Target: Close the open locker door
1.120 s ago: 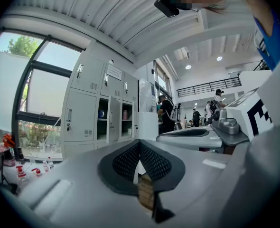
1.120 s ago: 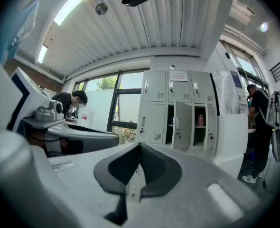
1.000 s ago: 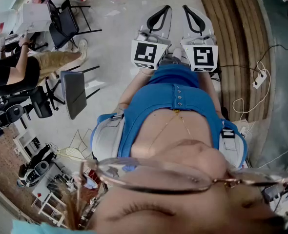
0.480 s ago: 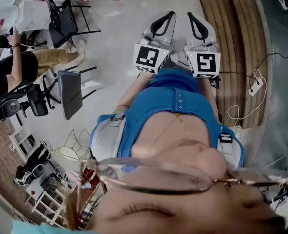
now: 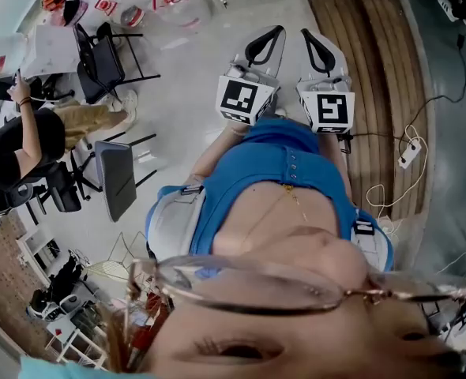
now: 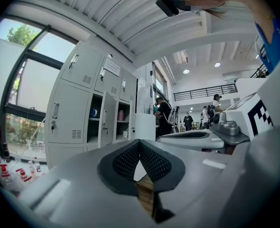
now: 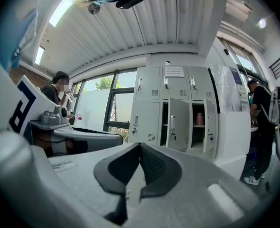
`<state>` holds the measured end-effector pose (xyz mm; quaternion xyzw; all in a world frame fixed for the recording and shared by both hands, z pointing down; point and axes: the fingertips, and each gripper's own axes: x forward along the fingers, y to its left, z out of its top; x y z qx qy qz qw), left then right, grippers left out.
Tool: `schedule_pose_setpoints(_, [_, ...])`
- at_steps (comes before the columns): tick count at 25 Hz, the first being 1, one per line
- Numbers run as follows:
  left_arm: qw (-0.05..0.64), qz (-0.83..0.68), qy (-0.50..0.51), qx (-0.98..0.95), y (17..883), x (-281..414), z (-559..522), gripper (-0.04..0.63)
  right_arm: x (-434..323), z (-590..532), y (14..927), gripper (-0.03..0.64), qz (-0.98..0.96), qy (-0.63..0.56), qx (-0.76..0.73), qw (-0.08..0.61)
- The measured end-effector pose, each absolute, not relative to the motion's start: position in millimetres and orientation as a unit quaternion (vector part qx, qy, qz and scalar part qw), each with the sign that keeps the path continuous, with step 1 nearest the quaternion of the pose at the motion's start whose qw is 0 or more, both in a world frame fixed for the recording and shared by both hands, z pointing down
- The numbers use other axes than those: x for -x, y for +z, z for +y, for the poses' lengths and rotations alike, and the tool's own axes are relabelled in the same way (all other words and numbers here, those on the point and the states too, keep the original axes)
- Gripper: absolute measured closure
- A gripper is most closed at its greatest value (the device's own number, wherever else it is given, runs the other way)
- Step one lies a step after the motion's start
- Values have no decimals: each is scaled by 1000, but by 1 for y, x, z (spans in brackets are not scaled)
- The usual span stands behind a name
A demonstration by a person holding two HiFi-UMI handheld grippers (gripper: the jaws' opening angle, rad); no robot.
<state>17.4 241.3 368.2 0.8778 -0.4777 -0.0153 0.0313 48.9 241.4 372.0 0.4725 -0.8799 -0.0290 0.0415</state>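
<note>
A bank of grey lockers [image 7: 164,109] stands ahead of me, some way off. One middle-row door [image 7: 178,124] hangs open, and a second door [image 7: 209,127] beside it is open too; a pink bottle [image 7: 200,118] sits on the shelf between them. The left gripper view shows the same lockers [image 6: 78,108] from the side, with an open door [image 6: 107,119]. My left gripper [image 6: 140,148] is shut on nothing. My right gripper [image 7: 140,152] is also shut and empty. In the head view both grippers [image 5: 263,46] [image 5: 316,47] are held side by side in front of my body, over the floor.
A person sits at a desk [image 5: 20,144] on the left near black chairs [image 5: 107,42] [image 5: 116,172]. A wooden floor strip [image 5: 383,69] and a cabled power strip [image 5: 411,152] lie on the right. A white block [image 7: 231,141] and a standing person [image 7: 263,127] are right of the lockers.
Both grippers have shifted slightly up in the head view, still side by side and shut. The seated person on the left has changed posture, and the view has swung a little.
</note>
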Motion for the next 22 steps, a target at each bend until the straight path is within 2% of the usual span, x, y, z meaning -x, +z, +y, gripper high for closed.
schedule_pose_setpoints(22, [26, -441, -17, -897, 368, 27, 90, 598, 0, 84, 372, 615, -867, -38, -496, 36])
